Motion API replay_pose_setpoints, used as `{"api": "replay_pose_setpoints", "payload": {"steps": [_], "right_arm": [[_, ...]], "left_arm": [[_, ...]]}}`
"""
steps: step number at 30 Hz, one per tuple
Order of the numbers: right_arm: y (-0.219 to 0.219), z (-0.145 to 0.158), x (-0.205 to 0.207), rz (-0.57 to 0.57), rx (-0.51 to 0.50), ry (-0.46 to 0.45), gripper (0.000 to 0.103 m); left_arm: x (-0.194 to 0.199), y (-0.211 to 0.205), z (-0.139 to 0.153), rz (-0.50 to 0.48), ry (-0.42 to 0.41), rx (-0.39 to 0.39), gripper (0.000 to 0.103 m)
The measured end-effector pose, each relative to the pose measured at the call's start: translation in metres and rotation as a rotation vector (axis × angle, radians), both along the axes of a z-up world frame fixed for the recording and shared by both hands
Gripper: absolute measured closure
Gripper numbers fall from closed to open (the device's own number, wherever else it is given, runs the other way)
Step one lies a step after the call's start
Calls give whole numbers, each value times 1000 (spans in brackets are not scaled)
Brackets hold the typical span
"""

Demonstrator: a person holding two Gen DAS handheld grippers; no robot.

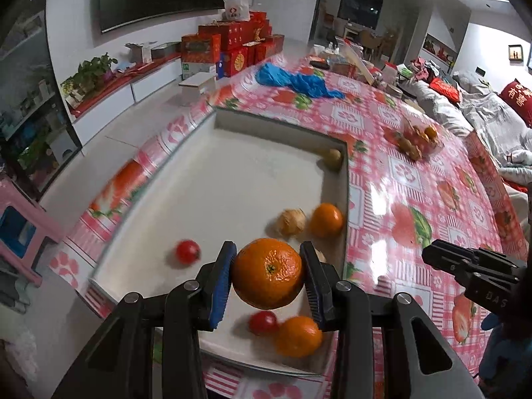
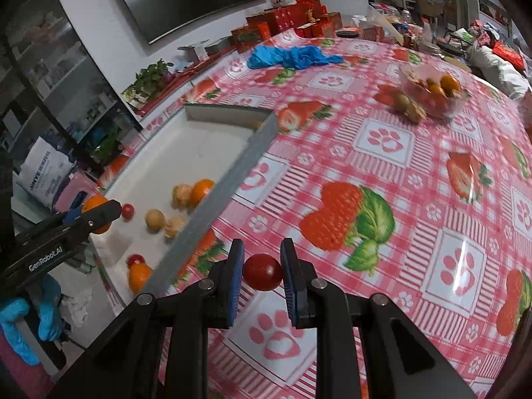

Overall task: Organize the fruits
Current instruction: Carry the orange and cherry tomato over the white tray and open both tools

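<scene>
Apparently mid-transfer, the left gripper point(image 1: 267, 274) clamps an orange point(image 1: 267, 272) above the near end of the white tray point(image 1: 212, 179), while the right gripper point(image 2: 262, 274) pinches a cherry tomato point(image 2: 262, 272) over the tablecloth point(image 2: 382, 173) just right of it, so next each fruit likely needs lowering onto the tray and releasing.

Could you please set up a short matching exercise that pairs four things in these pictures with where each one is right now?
Things:
1. large orange
2. red tomato
3. clear bowl of fruit
4. blue plastic bag

Places:
A. lying crumpled on the far part of the tablecloth
B. between the fingers of the right gripper
C. between the fingers of the left gripper, over the white tray
D. standing on the tablecloth, to the right of the tray

Pairs: 1-C, 2-B, 3-D, 4-A
</scene>
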State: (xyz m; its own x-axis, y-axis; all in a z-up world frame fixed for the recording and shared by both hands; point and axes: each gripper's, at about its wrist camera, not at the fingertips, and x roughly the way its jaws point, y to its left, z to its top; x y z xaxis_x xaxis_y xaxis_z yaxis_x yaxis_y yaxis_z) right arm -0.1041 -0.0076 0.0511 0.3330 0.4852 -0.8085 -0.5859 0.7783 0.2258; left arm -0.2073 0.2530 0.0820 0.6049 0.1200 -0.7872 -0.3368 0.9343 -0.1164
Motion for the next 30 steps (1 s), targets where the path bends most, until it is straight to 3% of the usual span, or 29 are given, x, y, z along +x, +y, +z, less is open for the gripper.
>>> {"api": "replay_pose_setpoints", "payload": {"steps": [13,17,24,30], "right_arm": [[86,60,15,159,29,-70,78],[112,56,21,188,9,-52,78],[137,5,23,214,-78,38,78],[139,-28,26,208,-133,105,78]], "left_arm": [[15,56,63,58,-80,71,62],[26,57,45,66,-34,70,62],[36,45,-13,46,74,13,62],[40,37,-36,31,117,16,62]]}}
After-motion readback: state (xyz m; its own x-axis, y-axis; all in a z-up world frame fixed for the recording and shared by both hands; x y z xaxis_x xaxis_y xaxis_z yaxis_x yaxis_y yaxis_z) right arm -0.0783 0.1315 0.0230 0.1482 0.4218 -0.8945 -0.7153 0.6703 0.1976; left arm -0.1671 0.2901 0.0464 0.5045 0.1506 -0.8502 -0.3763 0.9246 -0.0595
